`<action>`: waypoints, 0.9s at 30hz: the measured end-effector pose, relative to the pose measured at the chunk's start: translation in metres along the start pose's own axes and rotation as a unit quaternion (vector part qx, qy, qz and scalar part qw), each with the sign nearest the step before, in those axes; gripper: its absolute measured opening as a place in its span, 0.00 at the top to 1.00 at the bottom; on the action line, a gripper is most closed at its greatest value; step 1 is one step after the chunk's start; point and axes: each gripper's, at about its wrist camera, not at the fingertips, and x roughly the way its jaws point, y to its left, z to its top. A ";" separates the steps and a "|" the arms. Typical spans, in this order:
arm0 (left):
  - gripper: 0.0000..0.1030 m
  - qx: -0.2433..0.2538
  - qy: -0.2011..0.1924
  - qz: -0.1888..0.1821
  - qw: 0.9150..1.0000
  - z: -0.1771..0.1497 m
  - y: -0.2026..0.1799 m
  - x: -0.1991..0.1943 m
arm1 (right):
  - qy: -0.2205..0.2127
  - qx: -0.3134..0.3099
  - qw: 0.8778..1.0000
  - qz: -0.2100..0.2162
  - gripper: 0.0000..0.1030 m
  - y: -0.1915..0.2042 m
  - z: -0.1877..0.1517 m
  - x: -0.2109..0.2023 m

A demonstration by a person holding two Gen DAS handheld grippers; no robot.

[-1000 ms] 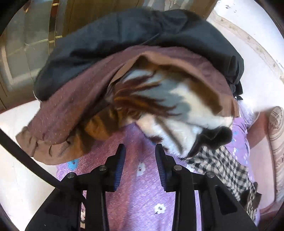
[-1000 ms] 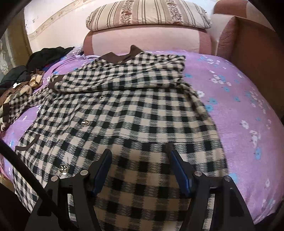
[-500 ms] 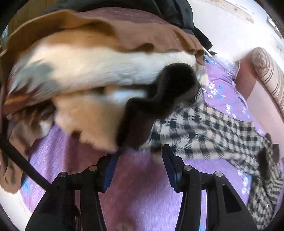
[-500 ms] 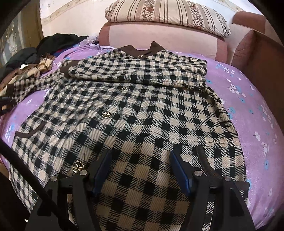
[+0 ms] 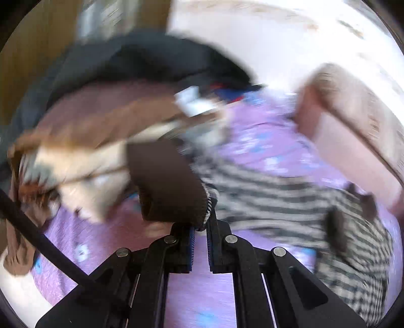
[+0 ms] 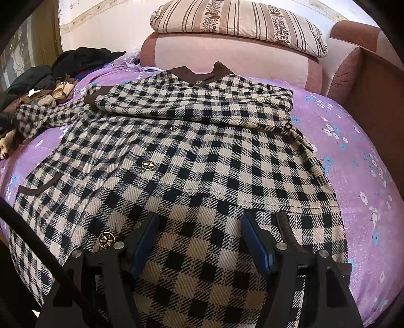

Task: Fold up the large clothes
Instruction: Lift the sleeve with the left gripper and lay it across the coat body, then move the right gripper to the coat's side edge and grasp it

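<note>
Striped pillow at twelve o'clock atop the pink sofa back; purple flowered cover at three o'clock; brown armrest at two o'clock.

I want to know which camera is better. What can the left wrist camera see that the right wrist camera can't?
Only the left wrist view shows the left gripper, its jaws just closed on the coat's brown cuff, though the picture is blurred.

Only the right wrist view shows the right gripper open over the hem, plus the coat's buttons and collar.

Both show the checked coat, the purple sheet, the striped pillow and the clothes pile.
</note>
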 end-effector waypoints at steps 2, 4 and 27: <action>0.93 0.032 -0.012 -0.046 0.998 0.003 -0.043 -0.015 | -0.002 0.006 1.000 0.002 0.30 -0.003 0.000 -0.002; 0.93 0.060 -0.012 -0.101 0.993 0.002 -0.093 -0.027 | -0.003 0.015 1.000 0.003 0.30 -0.008 0.001 -0.004; 0.32 0.132 0.046 -0.103 0.985 -0.054 -0.149 -0.023 | -0.019 0.115 0.989 0.089 0.30 -0.071 0.043 -0.019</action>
